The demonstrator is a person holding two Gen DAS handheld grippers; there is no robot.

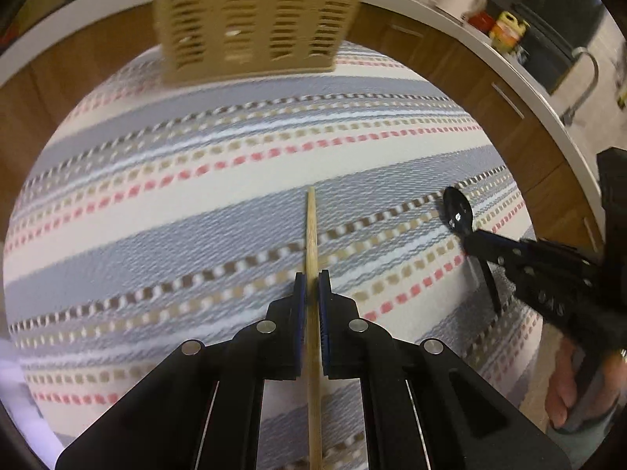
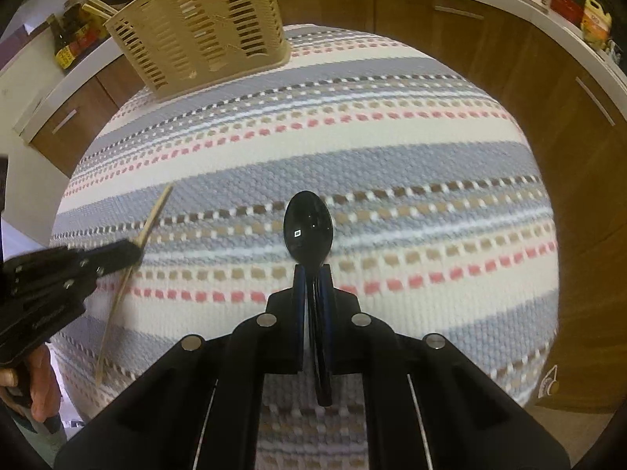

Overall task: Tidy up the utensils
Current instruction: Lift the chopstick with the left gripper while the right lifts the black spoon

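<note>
Left wrist view, nearest the lens: the left gripper (image 1: 312, 282) is clenched on a wooden chopstick (image 1: 312, 235), its blue pads pressing the stick from both sides. The chopstick runs straight along the line of the fingers, its tapered tip reaching out beyond them over the striped woven cloth (image 1: 196, 196) that covers the round counter.

Right wrist view, nearest the lens: the right gripper (image 2: 312, 274) is clenched on the handle of a black spoon (image 2: 308, 227). The glossy bowl of the spoon stands clear ahead of the fingertips, facing the camera, and the handle end shows below, between the fingers.

Each gripper also appears at the edge of the other's view: the right one with its spoon at the right side of the left wrist view, a hand (image 1: 568, 384) on its grip; the left one with its chopstick at the left side of the right wrist view. The two are well apart.

Middle distance: only bare striped cloth lies between the grippers and the far edge.

Far: a beige slotted utensil basket (image 2: 203, 31) stands on the cloth at the far rim of the counter. Behind it run wooden cabinet fronts (image 2: 509, 58) under a white worktop (image 1: 431, 11) bearing bottles (image 2: 70, 43) and a yellow container (image 1: 507, 31).
</note>
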